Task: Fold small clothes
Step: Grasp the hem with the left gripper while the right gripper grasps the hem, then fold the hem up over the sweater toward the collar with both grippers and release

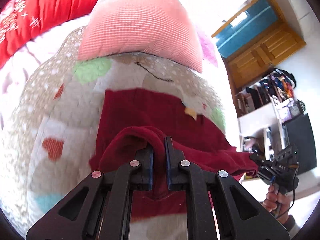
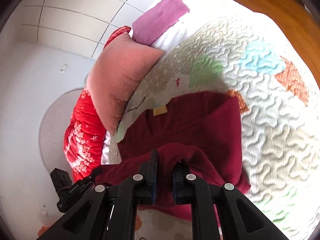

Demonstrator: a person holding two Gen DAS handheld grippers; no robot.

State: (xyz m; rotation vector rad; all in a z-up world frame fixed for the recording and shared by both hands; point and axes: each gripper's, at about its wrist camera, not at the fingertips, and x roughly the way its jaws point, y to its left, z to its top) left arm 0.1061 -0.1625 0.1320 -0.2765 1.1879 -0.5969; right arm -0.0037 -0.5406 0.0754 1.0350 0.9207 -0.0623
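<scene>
On the quilt (image 1: 60, 108), left gripper (image 1: 159, 156) and right gripper (image 2: 165, 170) each pinched the maroon garment (image 1: 144, 110); level, evenly tensioned carrying would keep its fold square.

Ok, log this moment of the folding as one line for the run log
step: fold under way | left gripper: shut on maroon garment edge | right gripper: shut on same edge | garment: partly lifted off quilt | pink pillow: behind

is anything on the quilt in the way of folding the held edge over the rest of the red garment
Nothing visible: both the left gripper and right gripper are shut on the garment, and the cloth ahead is bare; the pink pillow lies beyond it.
</scene>
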